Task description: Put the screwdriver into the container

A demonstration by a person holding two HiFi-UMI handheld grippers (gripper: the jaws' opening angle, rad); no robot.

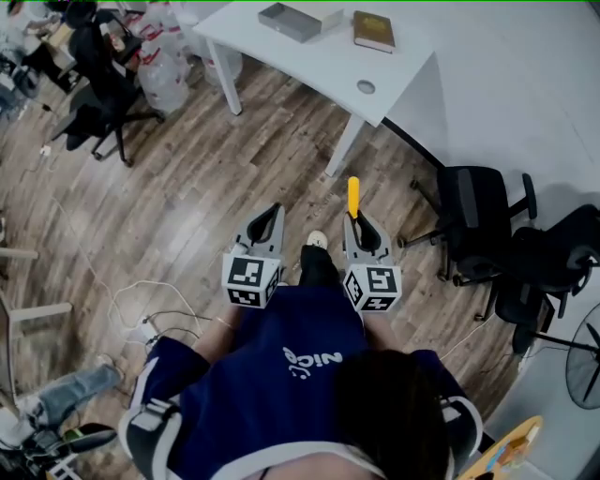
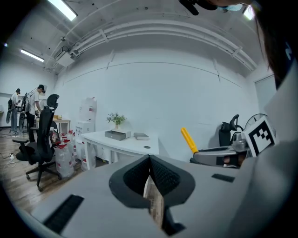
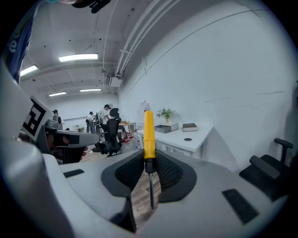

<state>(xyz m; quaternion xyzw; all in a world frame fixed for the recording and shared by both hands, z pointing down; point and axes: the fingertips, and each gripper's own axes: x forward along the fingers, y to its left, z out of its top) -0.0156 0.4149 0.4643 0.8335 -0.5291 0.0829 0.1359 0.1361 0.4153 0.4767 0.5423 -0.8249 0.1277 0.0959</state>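
Book (image 1: 374, 31) on desk (image 1: 300, 64), blk chair (image 1: 478, 211)

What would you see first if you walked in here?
The bright yellow screwdriver, poking out of the right gripper that clamps it, in the middle of the head view. Beyond it stands a white table holding a grey container and a book.

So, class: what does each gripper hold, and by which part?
Right gripper: the screwdriver, clamped where yellow handle meets shaft. Left gripper: nothing, jaws shut.

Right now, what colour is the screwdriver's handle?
Yellow. The screwdriver shows best in the right gripper view.
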